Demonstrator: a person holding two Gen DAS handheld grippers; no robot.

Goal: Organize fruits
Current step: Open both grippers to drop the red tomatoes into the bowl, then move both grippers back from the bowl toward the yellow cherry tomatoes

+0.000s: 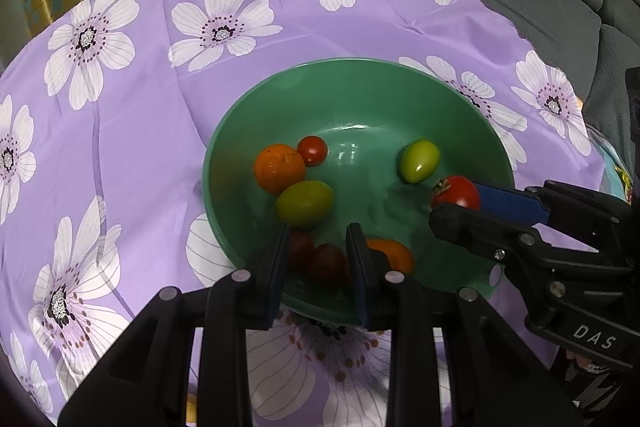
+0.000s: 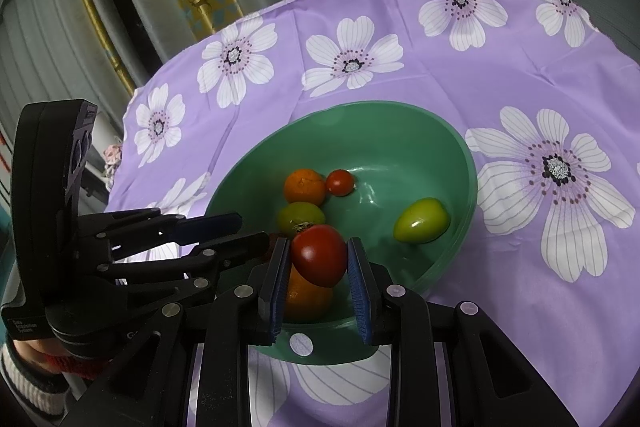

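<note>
Your left gripper hangs over the near rim of the green bowl, fingers clenched with nothing pressed between them; dark red fruit lies in the bowl below. Further in sit an orange, a green tomato touching it, and a small red tomato. Another green tomato lies apart to the right. Your right gripper grasps a red tomato above the bowl's near side, over a 2nd orange.
</note>
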